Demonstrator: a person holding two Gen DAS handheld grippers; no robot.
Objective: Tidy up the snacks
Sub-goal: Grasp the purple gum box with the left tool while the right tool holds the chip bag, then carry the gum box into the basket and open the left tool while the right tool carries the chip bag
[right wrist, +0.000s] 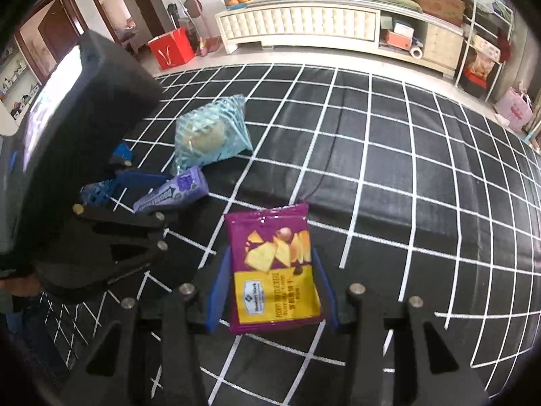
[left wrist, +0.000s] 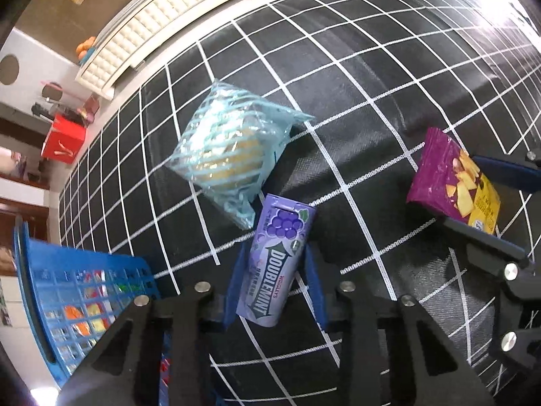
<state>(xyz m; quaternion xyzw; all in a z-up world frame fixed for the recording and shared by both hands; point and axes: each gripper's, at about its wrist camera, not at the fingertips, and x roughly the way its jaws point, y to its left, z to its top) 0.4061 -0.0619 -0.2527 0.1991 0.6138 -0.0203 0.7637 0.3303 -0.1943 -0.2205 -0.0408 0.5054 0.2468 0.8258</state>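
A purple Doublemint gum box stands between the blue fingers of my left gripper, which is shut on its sides just above the black grid mat. My right gripper is shut on a purple and yellow cracker bag. In the left wrist view that bag shows at the right, in the same jaws. A teal-striped clear bag with a pale bun inside lies on the mat just beyond the gum box. At the lower left stands a blue plastic basket with several wrapped snacks in it.
The mat stretches bare to the right and far side. Beyond it, on the floor, are a cream cabinet, a red paper bag and a pink bag. The left gripper's black body fills the right wrist view's left.
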